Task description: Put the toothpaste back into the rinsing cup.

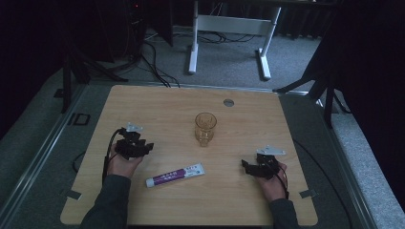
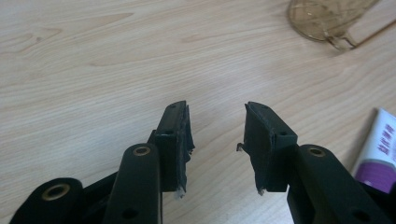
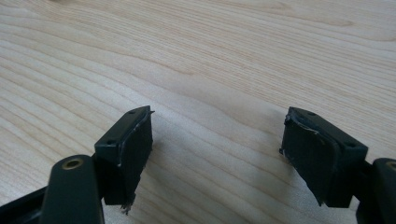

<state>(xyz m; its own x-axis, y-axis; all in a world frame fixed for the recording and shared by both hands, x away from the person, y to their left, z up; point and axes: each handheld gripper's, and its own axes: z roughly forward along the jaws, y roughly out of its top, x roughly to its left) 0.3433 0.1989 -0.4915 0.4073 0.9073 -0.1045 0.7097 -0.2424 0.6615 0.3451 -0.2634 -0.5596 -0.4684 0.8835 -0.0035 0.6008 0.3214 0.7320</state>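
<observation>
The left gripper [image 1: 143, 145] is standing with its two black jaws parted and nothing between them, resting low over the light wooden table [image 1: 157, 102] in the person's left hand [image 1: 123, 164]. In the left gripper view, its jaws are pointing across bare wood, and the white and purple plastic toothpaste tube [image 2: 379, 151] is lying just off to the right of the right jaw, not touching it. The right gripper [image 1: 248, 167] is also holding its jaws wide apart over bare table, with nothing gripped. In the high view, the tube [image 1: 175, 175] is lying flat between the two hands, a little closer to the left one, and its long axis is running almost across the table, the cap end toward the left gripper and slightly nearer the person. The amber see-through glass mug [image 1: 205, 128] is standing farther back, near the middle of the table, well apart from both grippers. The left gripper seems better placed to take the tube, probably by turning toward it and closing across its narrow width.
</observation>
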